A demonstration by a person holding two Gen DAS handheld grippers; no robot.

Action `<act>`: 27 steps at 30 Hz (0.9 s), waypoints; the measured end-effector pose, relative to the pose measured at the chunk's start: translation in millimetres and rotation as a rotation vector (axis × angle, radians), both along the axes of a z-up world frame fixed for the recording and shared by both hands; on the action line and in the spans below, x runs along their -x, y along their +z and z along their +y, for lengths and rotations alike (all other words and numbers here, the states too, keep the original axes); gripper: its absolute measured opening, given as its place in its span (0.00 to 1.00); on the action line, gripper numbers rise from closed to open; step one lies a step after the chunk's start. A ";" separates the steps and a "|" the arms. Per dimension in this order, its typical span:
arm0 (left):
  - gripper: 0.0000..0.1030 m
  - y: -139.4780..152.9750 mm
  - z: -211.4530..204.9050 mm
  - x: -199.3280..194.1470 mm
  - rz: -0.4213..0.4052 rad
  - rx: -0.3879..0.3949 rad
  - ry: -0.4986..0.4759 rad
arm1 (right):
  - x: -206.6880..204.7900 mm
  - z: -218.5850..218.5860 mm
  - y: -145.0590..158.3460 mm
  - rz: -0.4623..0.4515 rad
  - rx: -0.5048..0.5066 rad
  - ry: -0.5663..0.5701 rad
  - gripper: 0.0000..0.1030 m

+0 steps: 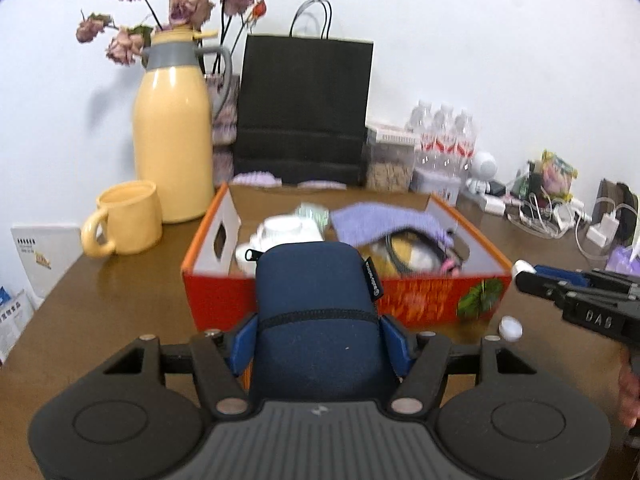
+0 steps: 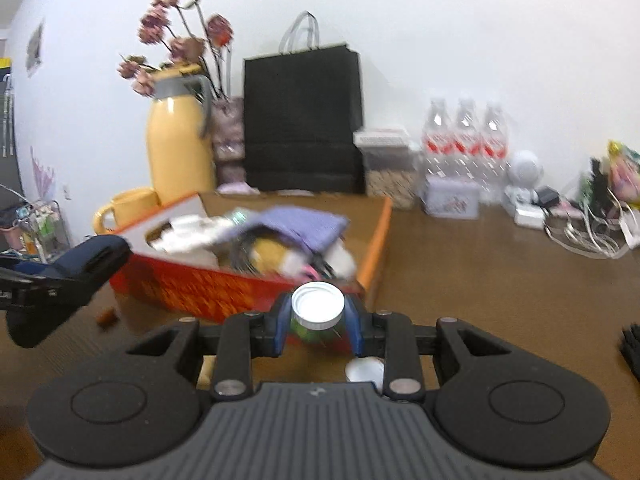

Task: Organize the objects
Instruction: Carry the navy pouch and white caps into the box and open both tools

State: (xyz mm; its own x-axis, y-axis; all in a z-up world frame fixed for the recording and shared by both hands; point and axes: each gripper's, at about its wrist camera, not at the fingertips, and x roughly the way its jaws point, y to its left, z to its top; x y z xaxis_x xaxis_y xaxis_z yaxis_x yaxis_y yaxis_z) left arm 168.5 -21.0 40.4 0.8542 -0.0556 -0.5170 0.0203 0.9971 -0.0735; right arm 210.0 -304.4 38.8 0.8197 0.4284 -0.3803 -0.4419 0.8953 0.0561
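My left gripper [image 1: 319, 340] is shut on a navy blue zip pouch [image 1: 316, 280], which stands up between the blue pads just in front of the red-and-orange cardboard box [image 1: 420, 300]. The box holds a purple cloth [image 1: 384, 220], white items and cords. My right gripper [image 2: 318, 320] is shut on a small jar with a white lid [image 2: 318, 304], close to the box's near right corner [image 2: 372, 264]. In the right wrist view the pouch [image 2: 92, 258] shows at the left, held above the table. A loose white cap [image 2: 364, 370] lies on the table below the right gripper.
A yellow jug [image 1: 172, 136] with dried flowers and a yellow mug [image 1: 124, 220] stand left of the box. A black paper bag [image 1: 304, 112], a food container and water bottles [image 1: 444, 132] line the wall. Tangled cables [image 1: 548, 216] lie at far right. A small brown scrap [image 2: 106, 316] lies on the wooden table.
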 end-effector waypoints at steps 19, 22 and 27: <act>0.61 21.1 -14.8 -105.5 -0.052 -0.012 0.014 | -70.2 60.6 25.9 -0.045 0.003 -0.021 0.28; 0.61 17.8 -14.7 -126.6 -0.044 -0.015 0.027 | -88.1 63.6 25.3 -0.038 0.001 -0.038 0.28; 0.61 12.6 -11.6 -154.4 -0.043 -0.016 0.038 | -115.4 67.8 20.0 -0.026 -0.004 -0.058 0.28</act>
State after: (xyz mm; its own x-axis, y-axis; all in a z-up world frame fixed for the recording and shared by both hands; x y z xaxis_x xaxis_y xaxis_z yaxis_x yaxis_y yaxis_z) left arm 322.8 -32.7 52.9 0.8770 -0.0144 -0.4803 -0.0150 0.9982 -0.0574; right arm 325.4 -236.6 58.9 0.8529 0.3808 -0.3571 -0.3901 0.9195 0.0486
